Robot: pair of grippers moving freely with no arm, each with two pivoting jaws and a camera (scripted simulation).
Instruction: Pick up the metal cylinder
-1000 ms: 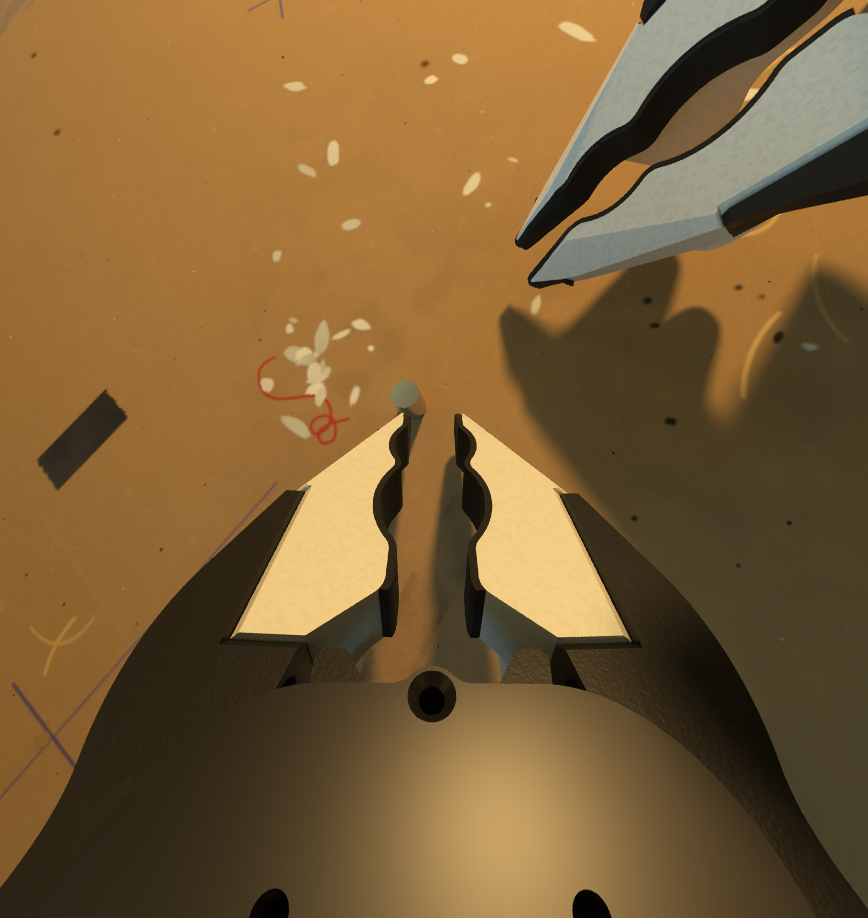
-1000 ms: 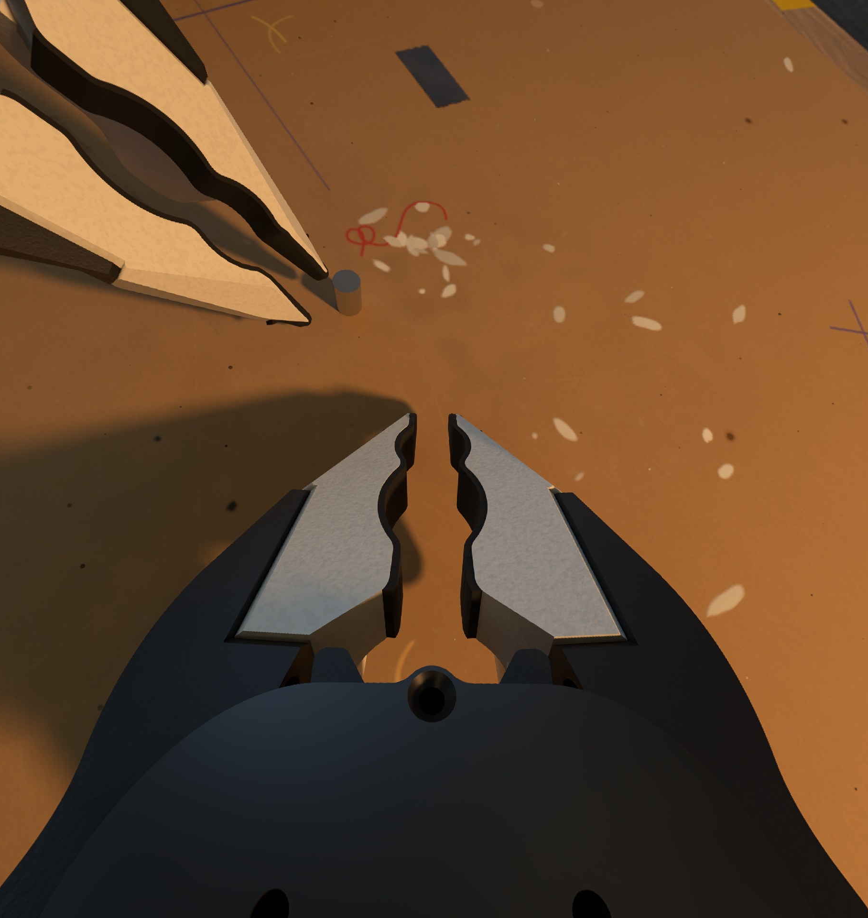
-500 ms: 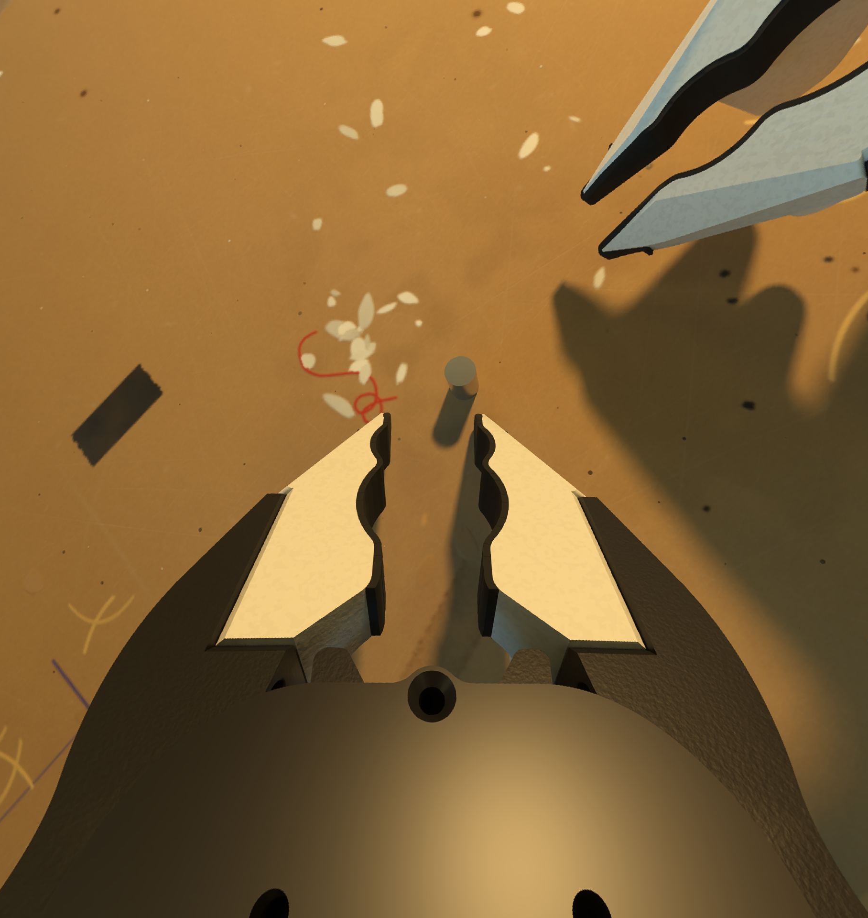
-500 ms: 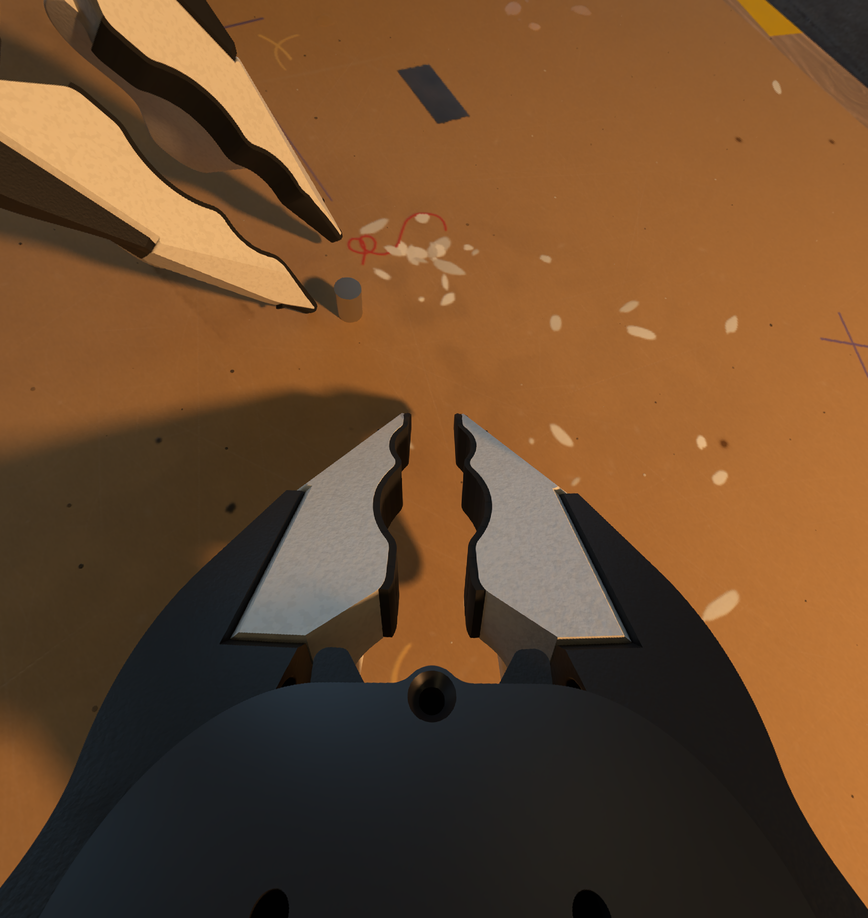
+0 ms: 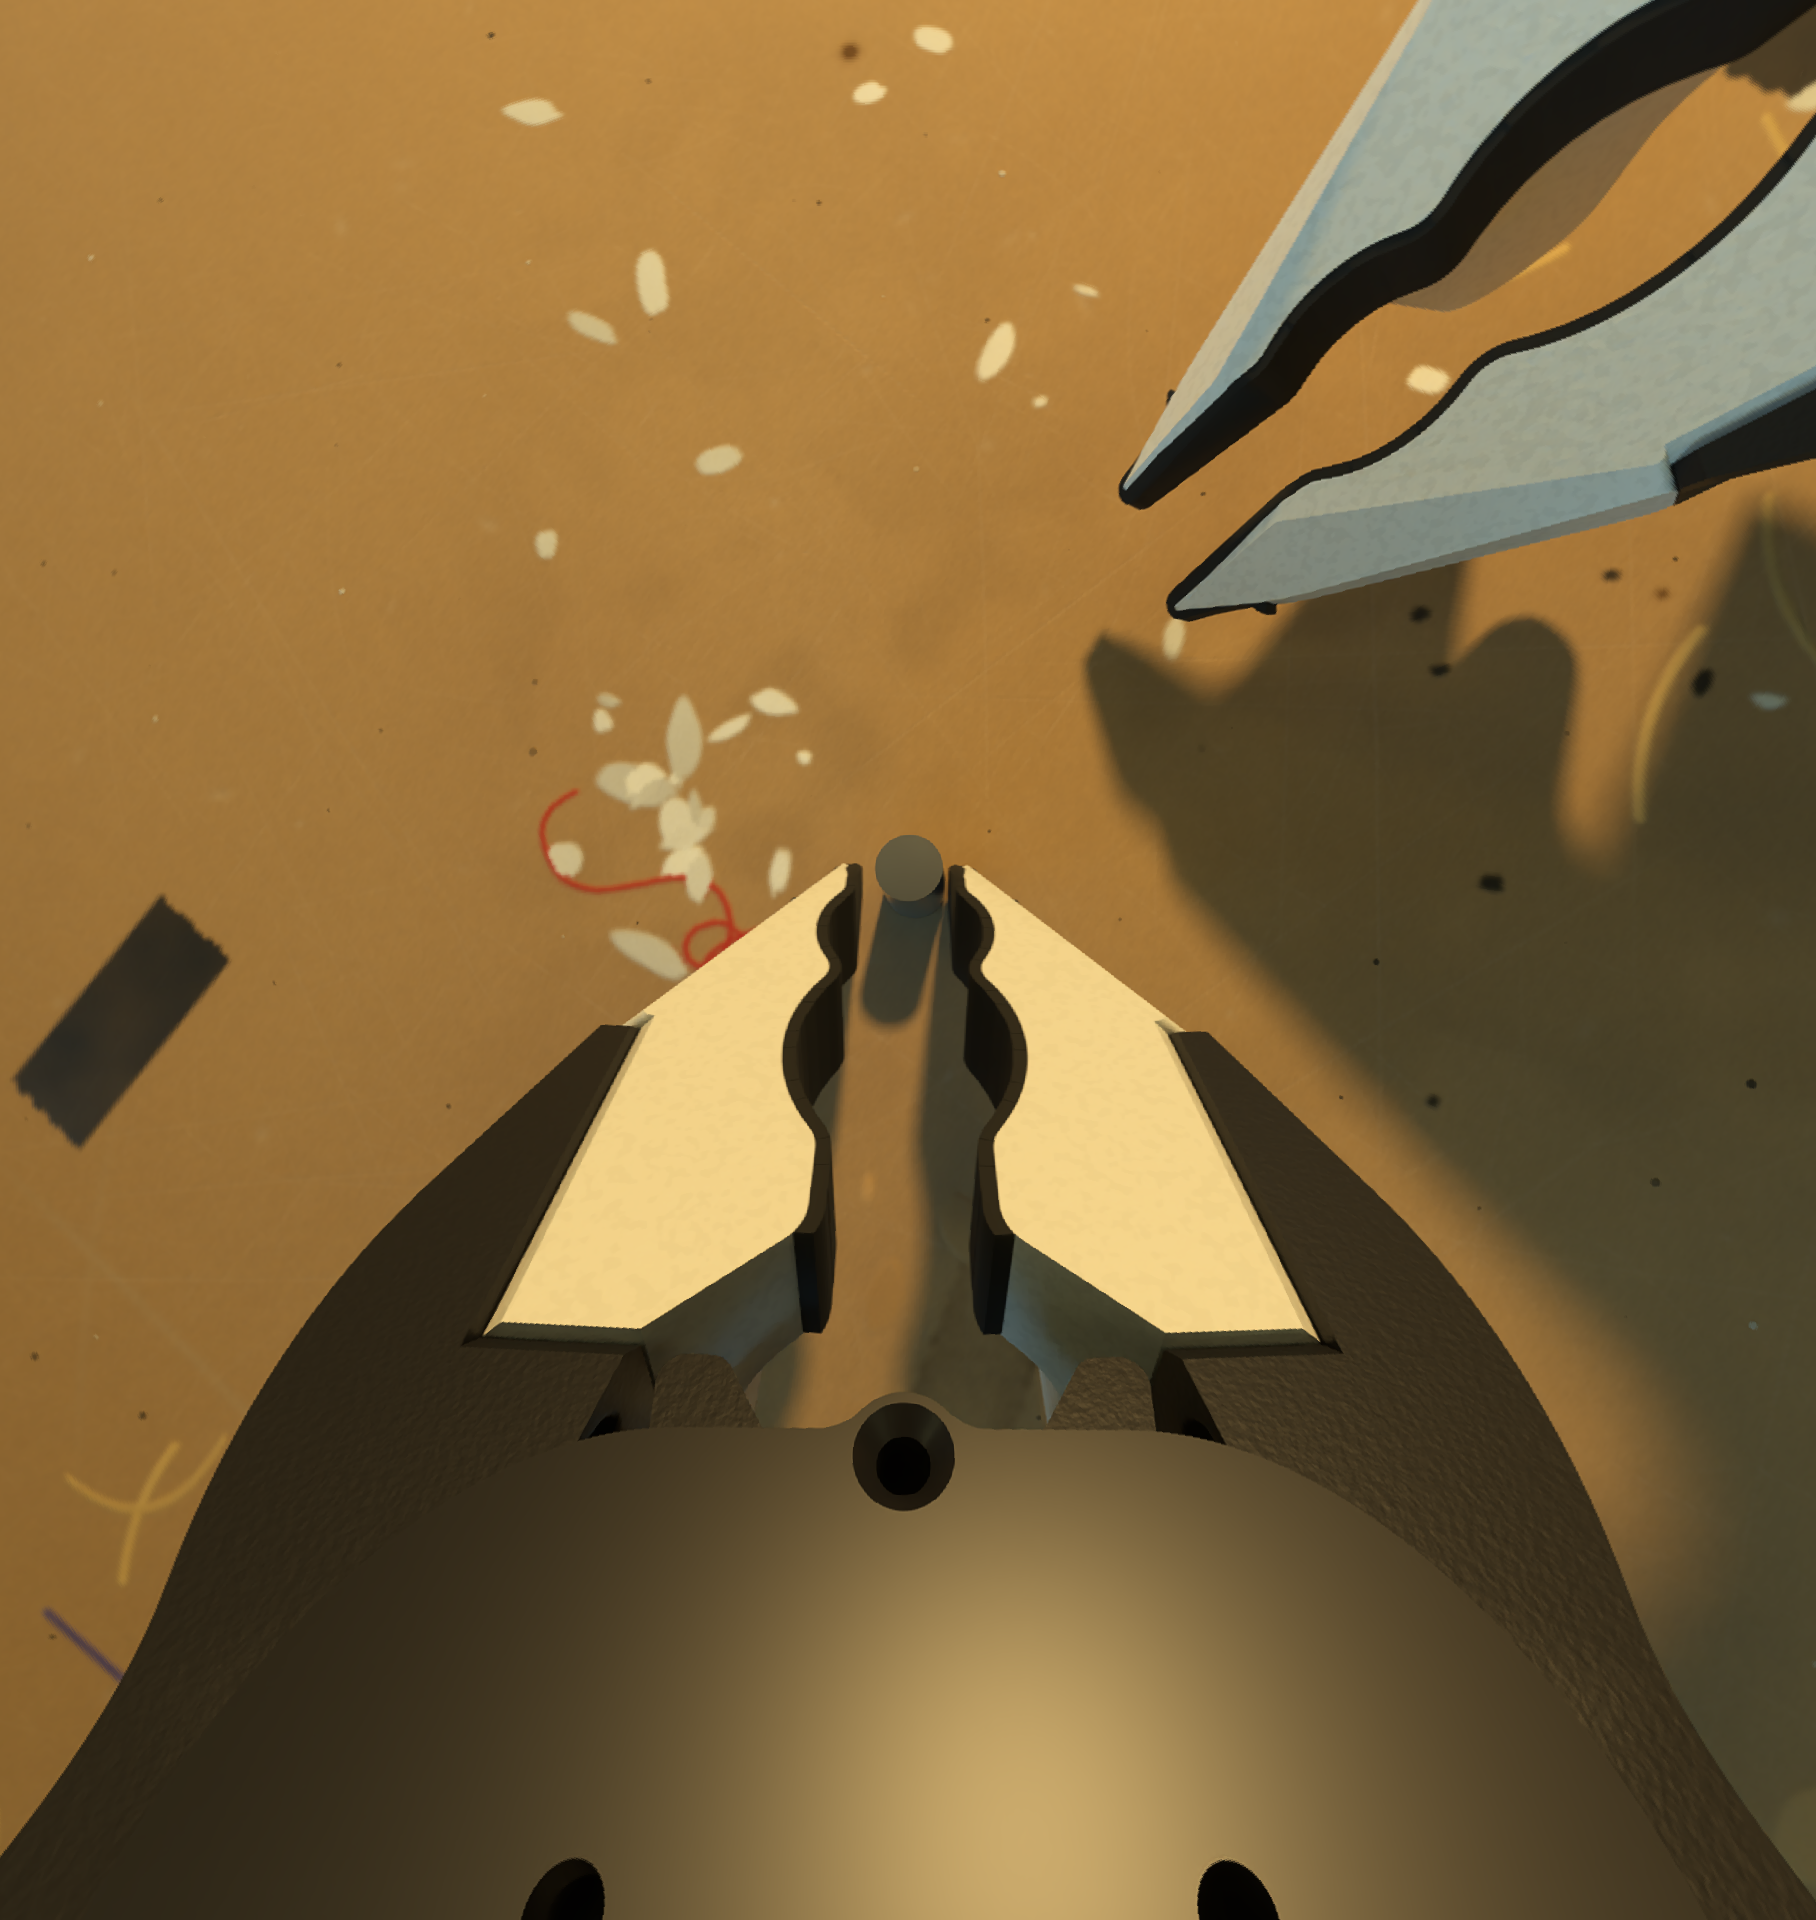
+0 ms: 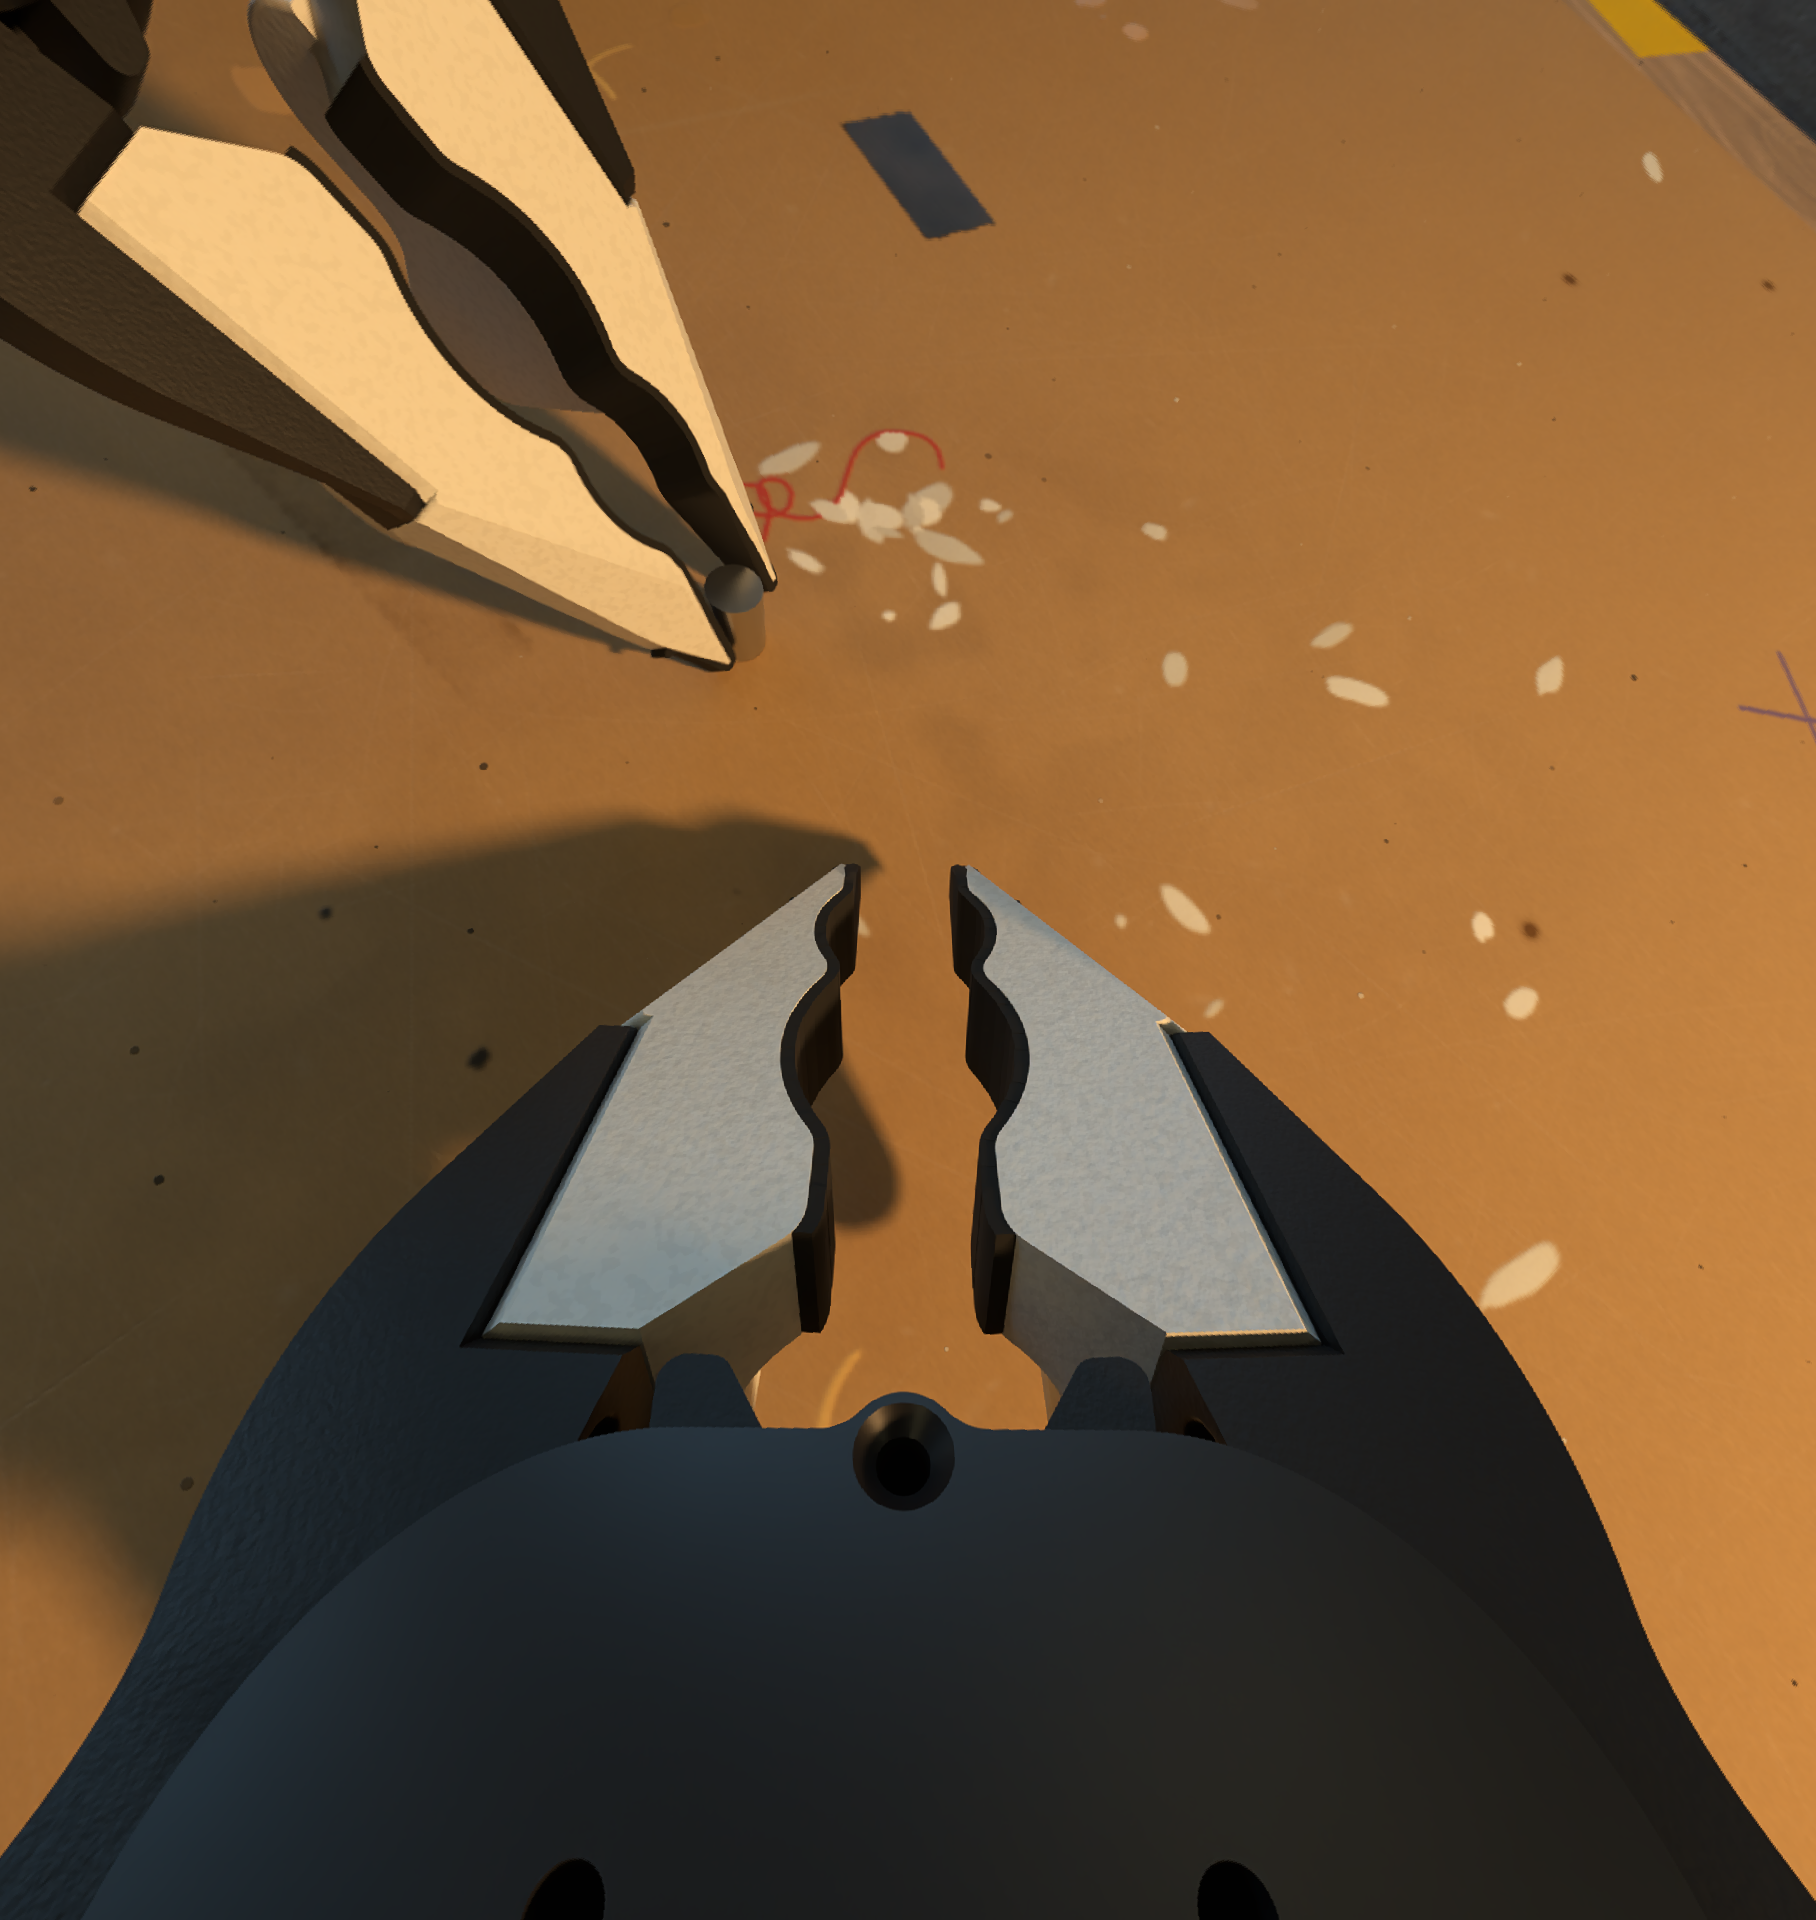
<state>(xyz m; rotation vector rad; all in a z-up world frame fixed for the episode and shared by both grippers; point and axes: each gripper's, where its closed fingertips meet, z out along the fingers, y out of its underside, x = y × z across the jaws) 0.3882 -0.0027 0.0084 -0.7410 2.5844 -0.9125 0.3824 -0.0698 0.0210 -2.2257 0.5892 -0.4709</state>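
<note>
The metal cylinder (image 5: 908,868) is small, grey and upright on the orange-brown table. It stands right between the tips of my left gripper (image 5: 902,883), whose tan fingers have closed in on it from both sides. The right wrist view shows the same: the cylinder (image 6: 735,589) is pinched between the left gripper's tips (image 6: 748,618), with its base on the table. My right gripper (image 6: 904,883) has grey fingers with a narrow gap and holds nothing. It hovers nearer to its own camera than the cylinder. It also shows in the left wrist view at the upper right (image 5: 1158,545).
Pale flakes (image 5: 675,800) and a red thread squiggle (image 5: 613,883) lie just left of the cylinder. A dark tape strip (image 5: 119,1023) lies farther left. The table's edge and a yellow mark (image 6: 1652,26) show at the far right in the right wrist view.
My left gripper opened wider, moved forward so the cylinder sits between its tips, then narrowed onto it. My right gripper stayed nearly in place, its gap slightly wider than a second ago.
</note>
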